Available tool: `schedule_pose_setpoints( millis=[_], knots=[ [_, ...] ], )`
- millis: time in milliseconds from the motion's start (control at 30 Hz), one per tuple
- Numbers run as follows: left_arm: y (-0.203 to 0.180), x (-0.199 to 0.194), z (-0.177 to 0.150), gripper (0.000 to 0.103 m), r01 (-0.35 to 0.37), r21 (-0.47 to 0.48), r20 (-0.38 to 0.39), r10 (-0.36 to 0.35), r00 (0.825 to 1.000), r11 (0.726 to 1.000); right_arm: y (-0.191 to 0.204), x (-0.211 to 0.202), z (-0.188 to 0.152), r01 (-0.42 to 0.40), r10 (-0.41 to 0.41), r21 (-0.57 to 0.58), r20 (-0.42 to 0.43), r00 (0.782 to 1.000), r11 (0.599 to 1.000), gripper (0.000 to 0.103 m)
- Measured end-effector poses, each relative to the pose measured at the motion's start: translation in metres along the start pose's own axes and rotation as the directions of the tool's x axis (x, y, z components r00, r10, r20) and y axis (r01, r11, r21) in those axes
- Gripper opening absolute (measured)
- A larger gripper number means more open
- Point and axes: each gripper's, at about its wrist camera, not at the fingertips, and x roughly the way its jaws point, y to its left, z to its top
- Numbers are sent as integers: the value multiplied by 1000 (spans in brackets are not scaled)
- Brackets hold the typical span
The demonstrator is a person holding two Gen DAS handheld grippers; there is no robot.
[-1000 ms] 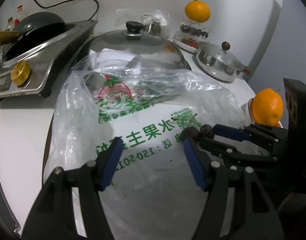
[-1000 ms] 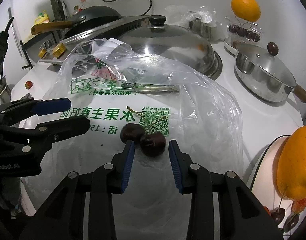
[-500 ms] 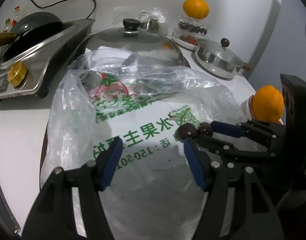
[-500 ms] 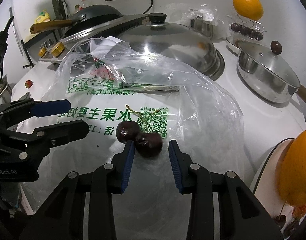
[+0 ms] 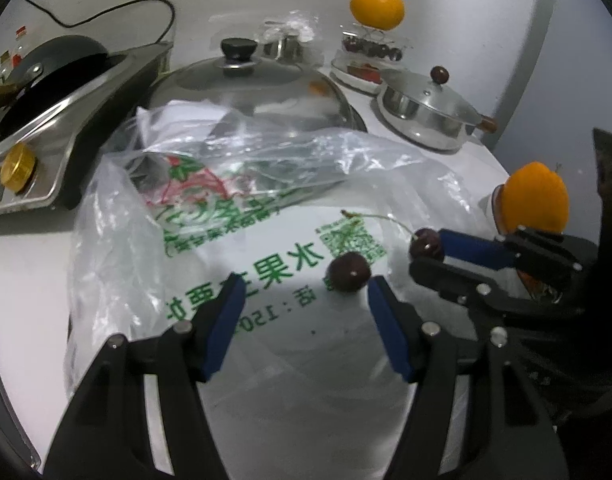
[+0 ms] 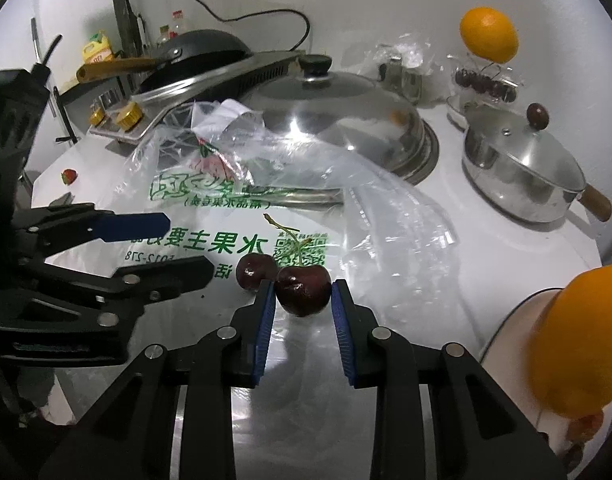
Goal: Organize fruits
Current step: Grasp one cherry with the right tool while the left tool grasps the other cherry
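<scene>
Two dark cherries joined at their stems lie on a clear plastic bag (image 6: 234, 200) with green print. My right gripper (image 6: 303, 296) is closing its jaws, and both blue pads touch the sides of the nearer cherry (image 6: 303, 290). The other cherry (image 6: 256, 276) sits just left of its left finger. In the left wrist view that free cherry (image 5: 348, 272) lies just beyond my open left gripper (image 5: 306, 284), close to its right fingertip. The gripped cherry (image 5: 426, 245) shows at the tips of the right gripper (image 5: 426, 254).
An orange (image 6: 578, 344) rests on a plate at the right. At the back, another orange (image 6: 489, 40) tops a stand holding cherries. A domed steel lid (image 6: 338, 120), a lidded pot (image 6: 522, 176), a stove with a pan (image 6: 194, 52) and a strawberry (image 6: 69, 176) surround the bag.
The right gripper's jaws have narrowed until the pads meet the nearer cherry. The two cherries now sit further apart in the left wrist view. The left gripper stays open.
</scene>
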Motion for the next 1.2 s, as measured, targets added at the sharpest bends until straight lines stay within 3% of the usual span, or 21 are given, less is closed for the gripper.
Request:
schedule_pose_setpoints(
  millis=[567, 633, 867, 1200],
  knots=[
    [-32, 33, 12, 64, -27, 70, -39, 29, 999, 997, -23, -12, -2, -9, 8, 23, 27, 1000, 1000, 31],
    [-35, 37, 13, 54, -29, 78, -43, 32, 999, 997, -25, -13, -2, -10, 10, 23, 27, 1000, 1000, 31],
    [-38, 44, 12, 38, -23, 103, -55, 29, 998, 994, -25, -12, -4, -17, 17, 12, 20, 1000, 1000, 31],
    [-43, 37, 8, 31, -7, 146, -39, 13, 999, 989, -23, -17, -5, -11, 11, 6, 20, 1000, 1000, 31]
  ],
)
